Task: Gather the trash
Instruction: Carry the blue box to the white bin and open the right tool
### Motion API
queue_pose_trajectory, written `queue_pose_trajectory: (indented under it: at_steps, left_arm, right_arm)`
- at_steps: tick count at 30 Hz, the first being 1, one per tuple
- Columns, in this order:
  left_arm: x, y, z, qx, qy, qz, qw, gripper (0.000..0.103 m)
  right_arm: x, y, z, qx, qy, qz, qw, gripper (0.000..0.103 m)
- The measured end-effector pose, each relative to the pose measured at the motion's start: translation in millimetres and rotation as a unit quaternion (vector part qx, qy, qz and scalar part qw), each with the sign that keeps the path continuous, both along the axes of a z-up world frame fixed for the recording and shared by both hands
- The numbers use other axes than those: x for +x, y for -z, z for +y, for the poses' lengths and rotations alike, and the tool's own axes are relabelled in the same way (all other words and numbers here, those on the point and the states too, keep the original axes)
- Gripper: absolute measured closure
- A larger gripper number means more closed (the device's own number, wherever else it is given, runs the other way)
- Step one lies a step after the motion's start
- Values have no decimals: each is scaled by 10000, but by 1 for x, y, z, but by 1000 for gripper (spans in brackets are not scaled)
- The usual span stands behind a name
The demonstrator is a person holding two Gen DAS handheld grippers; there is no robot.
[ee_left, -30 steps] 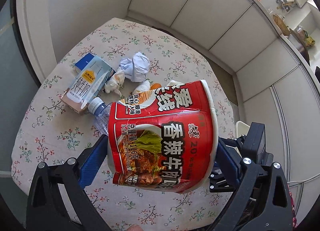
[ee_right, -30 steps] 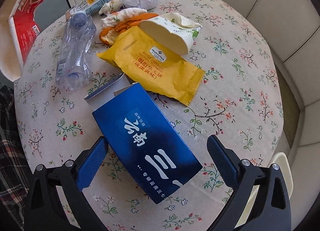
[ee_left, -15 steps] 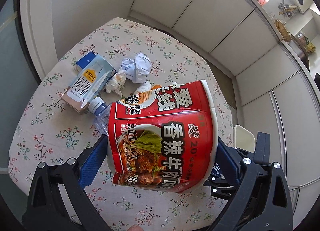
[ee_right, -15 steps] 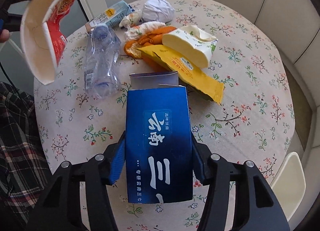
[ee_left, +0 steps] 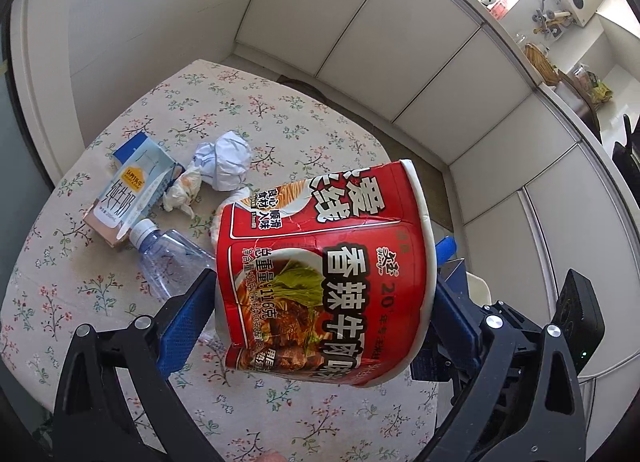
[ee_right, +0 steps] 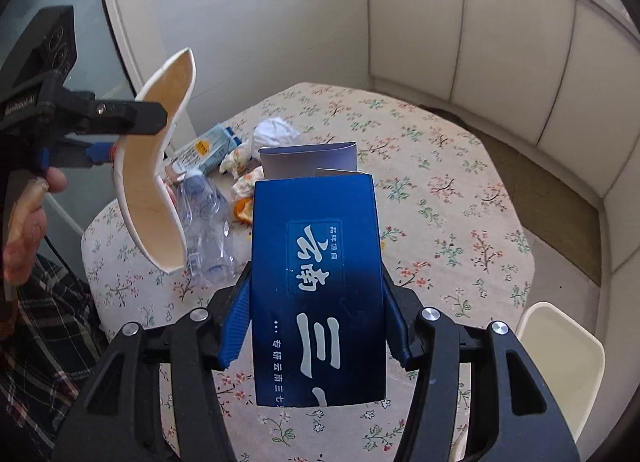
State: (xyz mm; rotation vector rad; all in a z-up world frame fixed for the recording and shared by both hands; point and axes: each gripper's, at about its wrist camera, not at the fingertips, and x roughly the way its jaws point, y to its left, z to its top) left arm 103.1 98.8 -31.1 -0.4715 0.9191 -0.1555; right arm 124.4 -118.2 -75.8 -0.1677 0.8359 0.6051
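The right gripper [ee_right: 316,322] is clamped on a blue box [ee_right: 318,286], its blue pads [ee_right: 236,326] pressed against the box's two long sides, and the box is held clear above the table [ee_right: 460,189] with its top flap open. The left gripper [ee_left: 320,310] is closed on a squashed red noodle cup [ee_left: 324,266], which is gripped across its sides and held in the air over the near part of the table. In the right wrist view the cup [ee_right: 156,165] is seen from its pale inside at the left, pinched flat, with a hand [ee_right: 28,221] on the gripper's handle below it and a plaid sleeve [ee_right: 52,334] beneath.

Trash is left lying on the floral tablecloth [ee_left: 100,290]: a clear plastic bottle [ee_left: 172,262] on its side, partly hidden behind the cup; a milk carton [ee_left: 132,193] just beside the bottle's cap; a soiled tissue [ee_left: 182,193] touching the carton; and a ball of white paper [ee_left: 226,159] next to the tissue. Orange peel [ee_right: 242,209] is glimpsed just left of the box in the right wrist view.

The table is ringed by pale panelled walls [ee_left: 360,33], and a cream chair [ee_right: 560,358] is seen at its right edge.
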Motion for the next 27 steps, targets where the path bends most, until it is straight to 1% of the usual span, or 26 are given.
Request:
queue_pose_trajectory:
  at_steps: [6, 11, 13, 17, 19, 22, 25, 27]
  left_arm:
    - [7, -3, -26, -26, 85, -246, 9997, 8]
    - [15, -2, -48, -69, 130, -370, 9992, 8]
    - [17, -1, -57, -108, 166, -399, 9990, 8]
    - [20, 1, -80, -97, 316, -447, 9985, 8]
    - [22, 4, -93, -70, 420, -444, 9981, 8]
    - [24, 8, -112, -20, 549, -436, 9975, 8]
    - [25, 11, -127, -4, 648, -456, 9969, 8]
    - [26, 11, -138, 21, 724, -484, 9962, 8]
  right_arm:
    - [-2, -22, -37, 258, 813, -456, 9953, 47]
    - [-6, -32, -72, 372, 1498, -750, 9852, 47]
    - [-9, -35, -86, 378, 1790, -873, 9792, 47]
    - [-15, -38, -115, 423, 2504, -1037, 9616, 47]
    - [-18, -35, -133, 352, 3003, -1030, 9476, 47]
    - [-19, -23, -155, 118, 3675, -884, 9257, 47]
    - [-21, -10, -179, 2, 4206, -707, 9045, 47]
    - [-21, -6, -193, -56, 4417, -664, 8947, 47]
